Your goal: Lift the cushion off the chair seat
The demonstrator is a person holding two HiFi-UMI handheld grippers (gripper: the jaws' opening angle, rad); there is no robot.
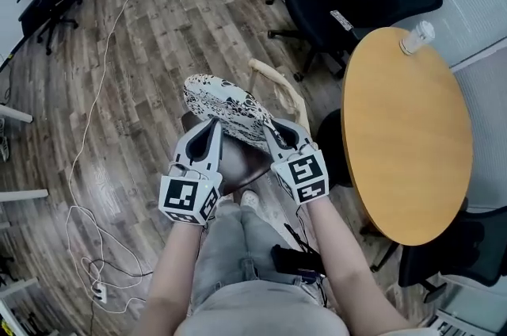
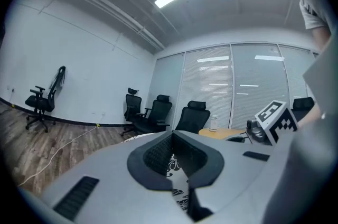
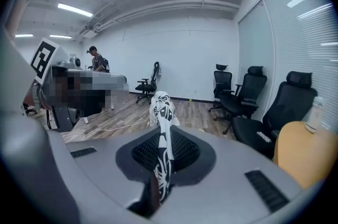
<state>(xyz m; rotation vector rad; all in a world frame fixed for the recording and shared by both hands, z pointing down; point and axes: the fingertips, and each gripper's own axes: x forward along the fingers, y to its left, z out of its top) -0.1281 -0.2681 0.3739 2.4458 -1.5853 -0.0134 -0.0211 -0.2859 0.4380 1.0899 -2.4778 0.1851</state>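
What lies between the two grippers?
The patterned cushion spans it, its near edge clamped by left gripper and right gripper; the head view shows this.

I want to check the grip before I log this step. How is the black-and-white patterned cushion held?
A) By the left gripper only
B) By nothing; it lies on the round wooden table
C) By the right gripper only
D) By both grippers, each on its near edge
D: in the head view the left gripper and the right gripper each pinch the near edge of the cushion, and each gripper view shows patterned fabric between shut jaws.
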